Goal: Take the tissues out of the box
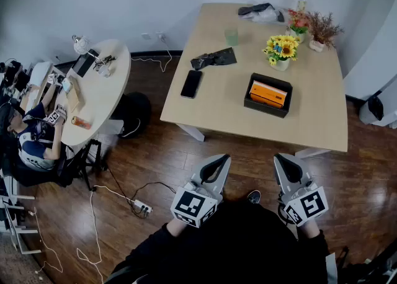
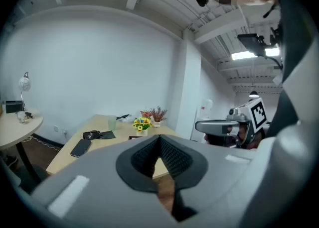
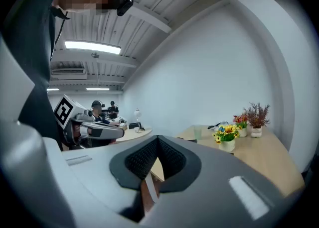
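A black tissue box [image 1: 268,95] with an orange pack inside lies on the light wooden table [image 1: 217,106], toward its near right side. My left gripper [image 1: 215,166] and right gripper [image 1: 285,165] hang side by side over the dark wood floor, short of the table's near edge and well apart from the box. Both are shut with nothing between their jaws. In the left gripper view the left gripper [image 2: 160,140] points at the table [image 2: 65,156], and the right gripper's marker cube [image 2: 257,114] shows at the right. The right gripper [image 3: 157,142] is shut too.
On the table lie a black phone [image 1: 191,83], a dark cloth [image 1: 213,59], a green cup [image 1: 231,36] and flower pots [image 1: 280,49]. A round table [image 1: 115,93] with clutter stands at the left, where a seated person [image 1: 34,137] works. Cables and a power strip [image 1: 142,208] cross the floor.
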`<state>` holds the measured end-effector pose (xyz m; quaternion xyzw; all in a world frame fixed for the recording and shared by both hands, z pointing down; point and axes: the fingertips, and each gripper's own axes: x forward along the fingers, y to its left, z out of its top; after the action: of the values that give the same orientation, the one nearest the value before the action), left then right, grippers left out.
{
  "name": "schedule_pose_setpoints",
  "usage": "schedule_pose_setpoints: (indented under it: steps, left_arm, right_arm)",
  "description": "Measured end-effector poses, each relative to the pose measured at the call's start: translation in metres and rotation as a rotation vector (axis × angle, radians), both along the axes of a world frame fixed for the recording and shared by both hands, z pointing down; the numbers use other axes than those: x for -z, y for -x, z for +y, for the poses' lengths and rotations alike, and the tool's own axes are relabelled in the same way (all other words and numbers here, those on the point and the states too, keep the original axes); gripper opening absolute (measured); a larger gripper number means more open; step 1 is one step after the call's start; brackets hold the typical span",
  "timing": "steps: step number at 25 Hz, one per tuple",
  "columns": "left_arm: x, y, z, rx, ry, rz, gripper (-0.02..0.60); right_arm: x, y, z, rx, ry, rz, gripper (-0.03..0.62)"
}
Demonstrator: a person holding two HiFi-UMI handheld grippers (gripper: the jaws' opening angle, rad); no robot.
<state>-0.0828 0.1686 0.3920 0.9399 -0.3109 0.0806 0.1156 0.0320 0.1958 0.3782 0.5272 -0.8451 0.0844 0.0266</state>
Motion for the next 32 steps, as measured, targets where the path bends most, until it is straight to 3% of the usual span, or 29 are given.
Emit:
schedule_pose_setpoints:
  steps: [10, 17, 20, 23, 26, 29, 32]
  left_arm:
    - [-0.001, -0.064, 0.009, -0.038, -0.018, -0.049, 0.0]
    - [-0.009, -0.067, -0.024, -0.007, 0.015, -0.067, 0.0]
    - [-0.013, -0.074, -0.057, -0.052, -0.01, -0.05, 0.0]
    - [-0.034, -0.088, -0.098, -0.154, -0.05, -0.114, 0.004]
    - [-0.073, -0.107, -0.14, -0.277, -0.012, -0.21, 0.164]
    - [-0.109, -0.125, -0.176, -0.39, 0.026, -0.3, 0.247]
    - [-0.14, -0.139, -0.208, -0.502, -0.005, -0.425, 0.288]
  right_arm:
    - [-0.011, -0.077, 0.009, -0.046, 0.01, -0.025, 0.0]
    - [-0.034, -0.115, -0.022, -0.106, 0.049, -0.018, 0.0]
    - [-0.051, -0.125, -0.05, -0.132, 0.085, 0.015, 0.009]
    - [-0.068, -0.132, -0.081, -0.161, 0.135, 0.069, 0.036]
    - [-0.089, -0.135, -0.114, -0.168, 0.208, 0.143, 0.076]
    - [-0.114, -0.138, -0.148, -0.132, 0.297, 0.248, 0.145]
    - [-0.147, -0.139, -0.178, -0.065, 0.399, 0.417, 0.243]
